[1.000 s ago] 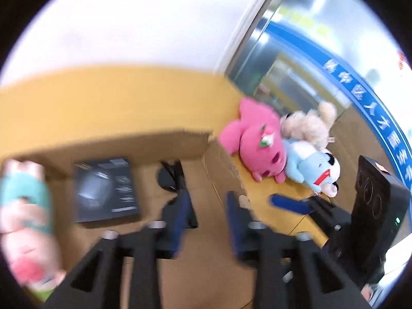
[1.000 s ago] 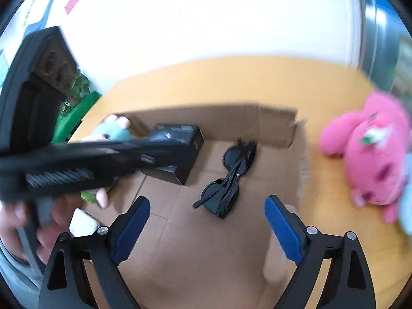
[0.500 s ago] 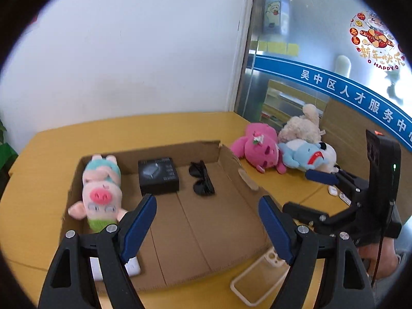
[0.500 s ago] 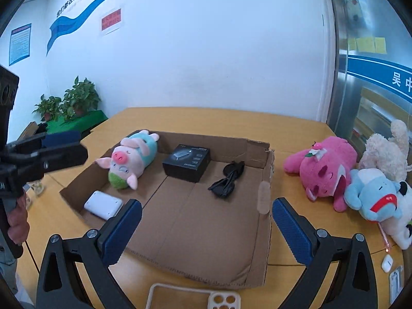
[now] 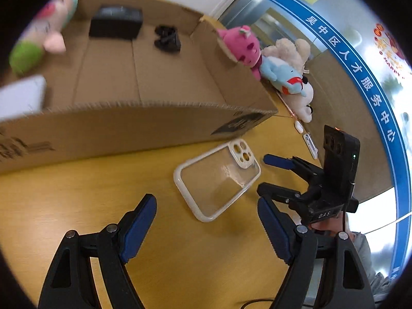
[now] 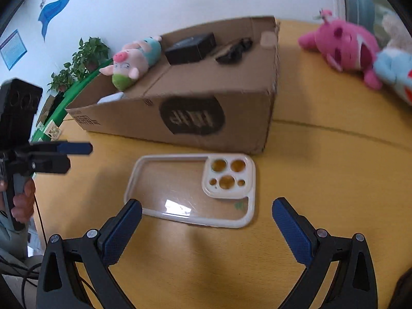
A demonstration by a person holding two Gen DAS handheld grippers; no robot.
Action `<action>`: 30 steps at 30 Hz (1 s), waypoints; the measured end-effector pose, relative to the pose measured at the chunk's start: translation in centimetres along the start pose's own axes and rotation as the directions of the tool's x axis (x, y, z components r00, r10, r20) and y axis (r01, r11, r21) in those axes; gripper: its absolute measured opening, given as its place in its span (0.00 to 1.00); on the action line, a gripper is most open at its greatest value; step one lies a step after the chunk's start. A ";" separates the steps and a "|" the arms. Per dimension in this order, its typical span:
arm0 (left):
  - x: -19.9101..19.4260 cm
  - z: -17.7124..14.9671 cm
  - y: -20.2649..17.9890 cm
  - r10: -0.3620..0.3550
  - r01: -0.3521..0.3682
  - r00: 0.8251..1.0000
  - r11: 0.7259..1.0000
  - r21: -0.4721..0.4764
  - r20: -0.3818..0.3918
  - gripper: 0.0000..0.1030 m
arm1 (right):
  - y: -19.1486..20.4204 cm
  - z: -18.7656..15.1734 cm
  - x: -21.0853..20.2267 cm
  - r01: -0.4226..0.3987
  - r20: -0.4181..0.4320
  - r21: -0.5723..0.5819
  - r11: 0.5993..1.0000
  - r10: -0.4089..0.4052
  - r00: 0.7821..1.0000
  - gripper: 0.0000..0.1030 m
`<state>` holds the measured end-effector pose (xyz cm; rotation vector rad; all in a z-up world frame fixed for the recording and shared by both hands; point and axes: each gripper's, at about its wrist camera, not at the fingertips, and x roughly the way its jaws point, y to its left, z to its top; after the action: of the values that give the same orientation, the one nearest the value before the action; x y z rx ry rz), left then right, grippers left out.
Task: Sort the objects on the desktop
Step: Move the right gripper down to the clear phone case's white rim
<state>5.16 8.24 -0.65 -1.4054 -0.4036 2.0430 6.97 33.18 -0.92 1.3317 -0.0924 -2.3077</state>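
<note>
On yellow table (image 6: 322, 170), clear phone case (image 6: 190, 193), cardboard box (image 6: 231, 97), white wall, both grippers open

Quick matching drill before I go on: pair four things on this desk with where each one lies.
Things:
1. phone case
2. sunglasses
3. pink plush
4. pig plush

Places:
A. in the box, beside the black carton
B. on the table, in front of the box
C. in the box, at its left end
D. on the table, right of the box

Pairs: 1-B, 2-A, 3-D, 4-C
</note>
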 end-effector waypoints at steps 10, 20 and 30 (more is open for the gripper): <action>2.4 0.4 1.7 -0.093 0.091 0.995 0.993 -0.076 -0.030 0.77 | 0.9 1.4 3.1 -0.133 -0.027 -0.031 0.991 0.132 0.991 1.00; -5.3 -1.1 1.7 0.012 -0.012 0.990 1.000 0.003 0.140 0.77 | 7.0 -0.1 0.4 -0.258 0.119 -0.093 0.962 0.268 0.956 1.00; -7.9 -3.8 4.3 0.023 -0.019 0.987 0.999 -0.030 0.157 0.77 | 10.9 -0.9 -1.1 -0.245 0.154 -0.143 0.959 0.266 0.951 0.99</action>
<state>9.17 -0.42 1.18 -1.2731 -0.4882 2.1815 12.12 24.15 2.55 0.9945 -0.1673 -2.1641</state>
